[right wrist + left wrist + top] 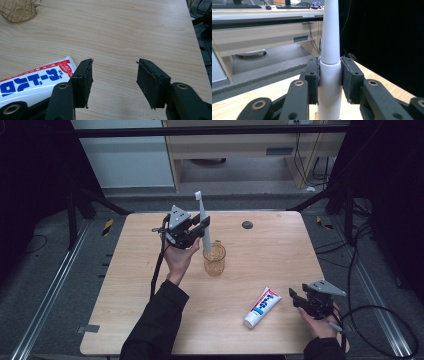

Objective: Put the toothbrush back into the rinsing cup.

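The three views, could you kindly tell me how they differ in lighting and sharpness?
High view: dim and soft, with dark surroundings and the toothpaste tube lettering unreadable. Left gripper view: the toothbrush handle between the left hand-held gripper jaws is crisp, and the pale desk behind stays bright. Right gripper view: evenly lit wood grain on the table, sharp print on the tube, no glare.

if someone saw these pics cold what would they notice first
Most likely the white electric toothbrush, held upright in the left gripper above the amber glass mug near the middle of the wooden table; in the left gripper view the jaws clamp its handle. Next, the white toothpaste tube lying flat toward the near right edge, with the right gripper open just beside it.
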`<action>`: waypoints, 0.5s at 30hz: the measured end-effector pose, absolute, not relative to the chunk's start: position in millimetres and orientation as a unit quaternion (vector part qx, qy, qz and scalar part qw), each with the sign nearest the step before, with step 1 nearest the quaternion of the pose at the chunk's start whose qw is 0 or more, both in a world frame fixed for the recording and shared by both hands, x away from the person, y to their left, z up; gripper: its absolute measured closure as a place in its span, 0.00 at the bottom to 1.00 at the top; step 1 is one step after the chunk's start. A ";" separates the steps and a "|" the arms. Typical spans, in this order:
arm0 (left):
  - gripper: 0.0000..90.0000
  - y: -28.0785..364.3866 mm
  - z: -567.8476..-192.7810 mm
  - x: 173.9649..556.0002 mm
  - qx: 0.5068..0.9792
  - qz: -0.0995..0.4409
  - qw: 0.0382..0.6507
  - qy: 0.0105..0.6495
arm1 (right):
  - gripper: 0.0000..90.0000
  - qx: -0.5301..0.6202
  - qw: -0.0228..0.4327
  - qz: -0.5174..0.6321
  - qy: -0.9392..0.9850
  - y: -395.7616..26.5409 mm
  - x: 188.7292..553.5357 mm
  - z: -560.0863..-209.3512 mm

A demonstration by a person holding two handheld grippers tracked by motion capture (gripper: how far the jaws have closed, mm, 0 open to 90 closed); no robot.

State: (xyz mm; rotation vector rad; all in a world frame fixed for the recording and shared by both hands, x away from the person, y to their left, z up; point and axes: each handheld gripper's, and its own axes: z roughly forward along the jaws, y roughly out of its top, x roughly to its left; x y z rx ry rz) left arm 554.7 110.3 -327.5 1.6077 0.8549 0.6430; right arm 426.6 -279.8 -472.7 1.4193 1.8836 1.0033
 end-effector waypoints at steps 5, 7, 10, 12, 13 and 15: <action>0.76 104.9 -332.2 557.9 0.688 0.270 0.567 0.363 | 0.51 0.531 0.284 0.374 0.705 -278.9 426.7 -472.8; 0.76 103.1 -334.2 559.3 0.690 0.270 0.564 0.363 | 0.51 0.531 0.284 0.375 0.705 -278.9 426.7 -473.0; 0.76 100.9 -336.8 560.8 0.693 0.270 0.561 0.362 | 0.52 0.530 0.286 0.374 0.705 -279.4 426.9 -473.2; 0.76 100.5 -338.1 561.3 0.694 0.271 0.560 0.362 | 0.52 0.529 0.287 0.373 0.706 -279.5 426.9 -473.3; 0.76 100.4 -338.8 561.4 0.695 0.271 0.559 0.362 | 0.52 0.530 0.286 0.373 0.706 -279.4 426.8 -473.3; 0.76 100.8 -341.8 561.7 0.695 0.271 0.560 0.361 | 0.52 0.530 0.285 0.374 0.706 -279.1 426.7 -473.4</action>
